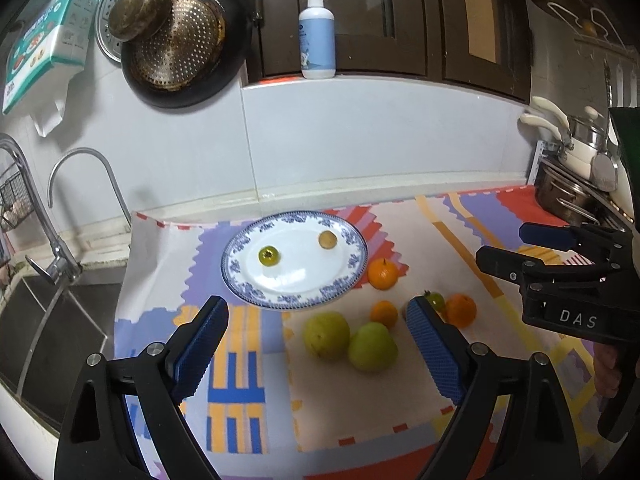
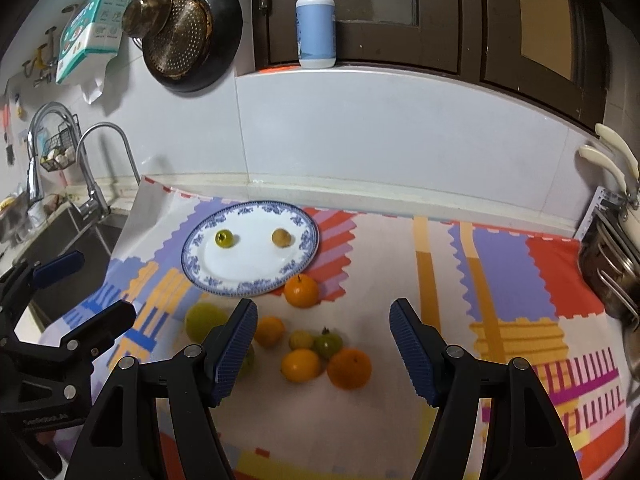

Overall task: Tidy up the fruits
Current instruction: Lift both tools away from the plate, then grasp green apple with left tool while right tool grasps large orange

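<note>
Fruits: two small ones already sit on the blue-rimmed plate (image 2: pixel 308 236), a green one (image 2: pixel 224 238) toward its left and a brownish one (image 2: pixel 281 237) toward its right; the rest lie loose on the patterned mat (image 2: pixel 500 288), on the tabletop just in front of the plate.
Loose cluster: oranges, two large green fruits, a small yellow one and a small dark-green one, bunched close together, several touching.
Right hand-held gripper (image 2: pixel 323 347): your fingers stand apart with nothing between the pads; the large orange (image 2: pixel 349 368) and the yellow-orange fruit (image 2: pixel 301 365) lie straight ahead and below, inside the gap as you look along the fingers.
Left hand-held gripper (image 1: pixel 316 344): fingers wide apart, empty; the two big green fruits (image 1: pixel 372 346) lie ahead, toward your right finger.
Nearer hand: your right looks better lined up on the oranges, your left on the green pair.
Long axis: none to speak of; the fruits are round, so any approach angle should serve.
Judged next move: lower onto one fruit at the cluster's edge.
</note>
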Demonstrator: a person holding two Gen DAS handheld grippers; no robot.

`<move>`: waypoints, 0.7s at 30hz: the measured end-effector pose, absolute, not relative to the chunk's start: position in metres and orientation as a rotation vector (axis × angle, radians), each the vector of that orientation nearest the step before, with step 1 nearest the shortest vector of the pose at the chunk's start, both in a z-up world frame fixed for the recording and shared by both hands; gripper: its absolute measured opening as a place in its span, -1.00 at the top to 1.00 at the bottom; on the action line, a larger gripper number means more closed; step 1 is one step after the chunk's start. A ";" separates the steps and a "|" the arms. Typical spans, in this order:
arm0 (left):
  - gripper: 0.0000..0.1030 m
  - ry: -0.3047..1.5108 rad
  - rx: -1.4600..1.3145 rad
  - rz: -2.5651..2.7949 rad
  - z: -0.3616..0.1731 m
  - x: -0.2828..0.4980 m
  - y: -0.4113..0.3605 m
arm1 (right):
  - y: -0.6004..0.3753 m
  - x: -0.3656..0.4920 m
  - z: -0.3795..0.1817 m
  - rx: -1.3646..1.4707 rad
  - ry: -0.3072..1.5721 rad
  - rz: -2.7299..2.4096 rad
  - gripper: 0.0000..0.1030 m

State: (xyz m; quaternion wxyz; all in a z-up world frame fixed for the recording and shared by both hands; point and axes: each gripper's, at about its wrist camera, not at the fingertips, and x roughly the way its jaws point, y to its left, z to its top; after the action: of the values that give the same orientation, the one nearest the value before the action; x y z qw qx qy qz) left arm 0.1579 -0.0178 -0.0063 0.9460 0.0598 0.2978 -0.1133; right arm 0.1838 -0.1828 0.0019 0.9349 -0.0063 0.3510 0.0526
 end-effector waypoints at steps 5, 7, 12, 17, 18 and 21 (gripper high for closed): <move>-0.77 0.627 0.124 -0.223 -0.013 0.155 -0.028 | -0.190 0.178 -0.009 -0.020 0.754 0.126 -0.34; -0.77 0.633 0.126 -0.218 -0.016 0.156 -0.031 | -0.193 0.178 -0.014 -0.022 0.771 0.135 -0.34; -0.77 0.673 0.116 -0.208 -0.029 0.160 -0.039 | -0.200 0.182 -0.029 -0.044 0.817 0.162 -0.34; -0.77 0.726 0.090 -0.218 -0.044 0.168 -0.049 | -0.206 0.188 -0.046 -0.068 0.865 0.197 -0.34; -0.77 0.736 0.087 -0.217 -0.048 0.169 -0.051 | -0.208 0.190 -0.049 -0.071 0.876 0.204 -0.34; -0.76 0.768 0.069 -0.228 -0.059 0.174 -0.057 | -0.213 0.196 -0.059 -0.075 0.903 0.221 -0.34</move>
State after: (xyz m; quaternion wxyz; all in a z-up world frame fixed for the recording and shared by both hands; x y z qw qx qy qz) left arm 0.1741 -0.0568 -0.0591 0.9202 0.0334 0.3739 -0.1112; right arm 0.1963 -0.2132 -0.0593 0.8931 -0.0359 0.4355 0.1067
